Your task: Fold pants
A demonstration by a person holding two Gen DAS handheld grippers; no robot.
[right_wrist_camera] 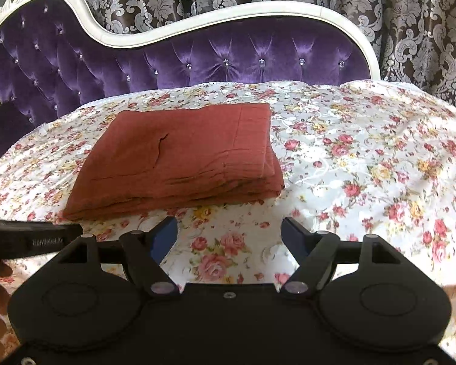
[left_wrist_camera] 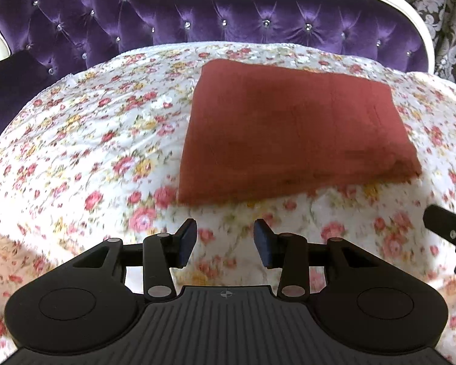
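— Where are the pants (right_wrist_camera: 179, 158)?

— Folded into a flat rust-red rectangle on the floral bedspread (right_wrist_camera: 364, 158), ahead of both my grippers.

— Holding anything?

— No. My left gripper (left_wrist_camera: 225, 241) has its fingers partly spread, empty; my right gripper (right_wrist_camera: 229, 237) stands wide, empty.

— Which step?

— Folding looks finished, I'd say. Next, just draw clear without snagging the near edge.

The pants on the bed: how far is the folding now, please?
Done, it seems: the rust-red pants lie in a flat, layered rectangle on the floral bedspread. In hand: nothing; the left gripper and right gripper are both open, short of the pants' near edge. Left: perhaps nothing, or just smoothing the small crease on top.
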